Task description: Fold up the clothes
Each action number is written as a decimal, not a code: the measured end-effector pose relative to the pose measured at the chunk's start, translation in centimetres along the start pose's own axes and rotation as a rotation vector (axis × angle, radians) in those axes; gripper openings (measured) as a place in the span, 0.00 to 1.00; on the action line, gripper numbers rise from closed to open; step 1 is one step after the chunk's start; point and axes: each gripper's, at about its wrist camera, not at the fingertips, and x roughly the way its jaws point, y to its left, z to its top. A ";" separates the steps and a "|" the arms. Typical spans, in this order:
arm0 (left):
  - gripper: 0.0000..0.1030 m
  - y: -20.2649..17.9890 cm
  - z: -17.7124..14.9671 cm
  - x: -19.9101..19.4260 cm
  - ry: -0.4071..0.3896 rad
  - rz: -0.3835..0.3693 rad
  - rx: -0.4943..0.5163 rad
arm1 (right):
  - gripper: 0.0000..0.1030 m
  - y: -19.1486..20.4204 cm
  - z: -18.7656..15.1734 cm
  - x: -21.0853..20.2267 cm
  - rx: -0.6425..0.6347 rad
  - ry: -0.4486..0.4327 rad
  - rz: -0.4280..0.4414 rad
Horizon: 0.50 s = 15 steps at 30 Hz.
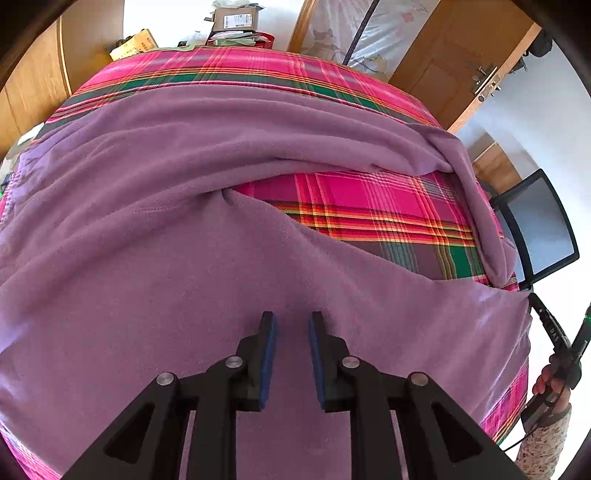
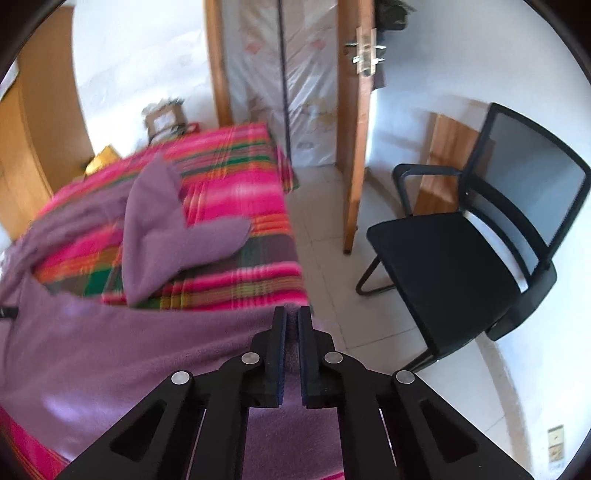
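Note:
A purple fleece garment (image 1: pixel 184 184) lies spread over a bed with a pink plaid cover (image 1: pixel 369 206). My left gripper (image 1: pixel 291 321) points down at the near part of the garment. Its blue pads (image 1: pixel 267 354) stand apart, with flat cloth showing in the gap and nothing pinched. My right gripper (image 2: pixel 292 314) is shut on the garment's edge (image 2: pixel 291 354) at the bed's near right corner. In the left wrist view the cloth is drawn to a point at the right gripper (image 1: pixel 532 297). One sleeve (image 2: pixel 155 221) lies across the plaid cover (image 2: pixel 236 173).
A black chair (image 2: pixel 443 266) stands on the tiled floor right of the bed, beside an open wooden door (image 2: pixel 354 147). Cardboard boxes (image 1: pixel 236 18) sit beyond the bed's far end. A person's hand (image 1: pixel 550 376) holds the right gripper's handle.

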 end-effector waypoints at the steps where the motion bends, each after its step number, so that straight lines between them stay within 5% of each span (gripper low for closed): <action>1: 0.18 0.0 0.0 0.0 -0.001 -0.001 -0.004 | 0.05 0.0 0.2 -0.1 -0.009 -0.010 -0.021; 7: 0.18 0.6 0.0 -0.1 -0.020 -0.013 -0.045 | 0.00 -0.9 0.5 0.7 -0.012 0.027 -0.133; 9: 0.18 0.8 0.0 -0.2 -0.027 -0.010 -0.059 | 0.00 -2.0 0.2 0.9 0.036 0.049 -0.081; 15: 0.18 1.5 0.2 -0.6 -0.043 -0.010 -0.089 | 0.01 -0.5 0.0 0.5 0.003 0.048 -0.107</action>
